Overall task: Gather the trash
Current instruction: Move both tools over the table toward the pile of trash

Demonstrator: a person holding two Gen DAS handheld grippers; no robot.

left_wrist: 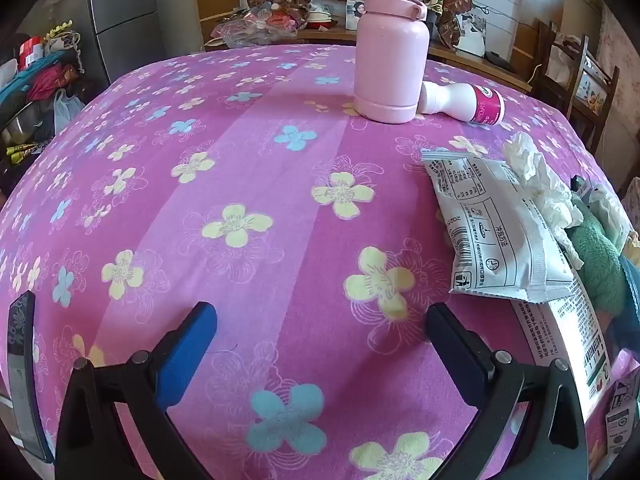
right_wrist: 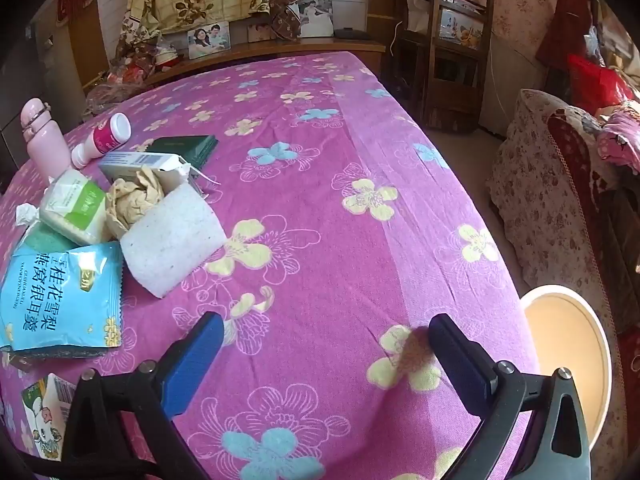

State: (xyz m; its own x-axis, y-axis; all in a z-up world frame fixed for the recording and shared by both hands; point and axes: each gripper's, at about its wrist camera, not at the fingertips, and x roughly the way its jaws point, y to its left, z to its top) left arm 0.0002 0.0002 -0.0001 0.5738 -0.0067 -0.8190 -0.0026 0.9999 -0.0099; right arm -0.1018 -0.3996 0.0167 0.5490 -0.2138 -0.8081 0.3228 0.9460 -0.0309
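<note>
I've got nothing picked up yet. Left gripper (left_wrist: 322, 330) & right gripper (right_wrist: 326, 338) both hang w/ fingers spread wide, empty, over the tablecloth (right_wrist: 340, 152). Trash pile all sits right of the pink flask (left_wrist: 390, 46): white packet (left_wrist: 496, 224), crumpled tissue (left_wrist: 532, 172), blue packet (right_wrist: 60, 300). Tan bin (right_wrist: 568, 360) is off the table edge, well apart.

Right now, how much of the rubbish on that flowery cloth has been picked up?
None, as far as these views show. Both the left tool and the right tool hang open and empty over bare cloth. Still lying on the table: the blue packet, the crumpled brown paper, the white pouch, the crumpled tissue and the tipped small bottle. A round bin waits off the table's edge.
</note>
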